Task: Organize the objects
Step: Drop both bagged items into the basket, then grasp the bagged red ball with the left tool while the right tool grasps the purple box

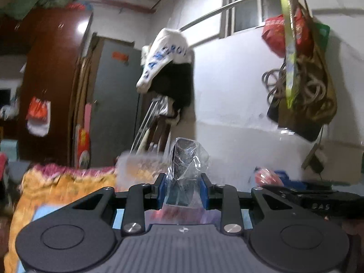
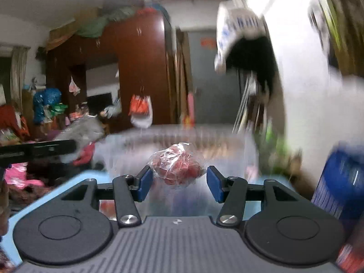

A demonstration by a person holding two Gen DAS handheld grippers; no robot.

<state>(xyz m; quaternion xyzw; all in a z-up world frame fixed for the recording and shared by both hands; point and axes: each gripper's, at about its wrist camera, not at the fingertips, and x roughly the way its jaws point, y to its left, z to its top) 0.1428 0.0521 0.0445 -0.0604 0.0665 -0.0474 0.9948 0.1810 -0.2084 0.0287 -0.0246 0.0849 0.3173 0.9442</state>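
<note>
A dark object in a clear plastic bag (image 1: 184, 173) is clamped between the narrowed jaws of the left gripper (image 1: 183, 188). At twelve o'clock between the right gripper's (image 2: 179, 182) wide jaws, a red wrapped item (image 2: 176, 167) sits, seemingly ungripped. Jaws are best centred around it before being squeezed gently, since crinkly film could slip.

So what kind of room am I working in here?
Most likely a cluttered, lived-in bedroom or storage room: a tall wooden wardrobe with bundles piled on top, clothes hanging on a wall rail, and a patterned blanket below.
</note>
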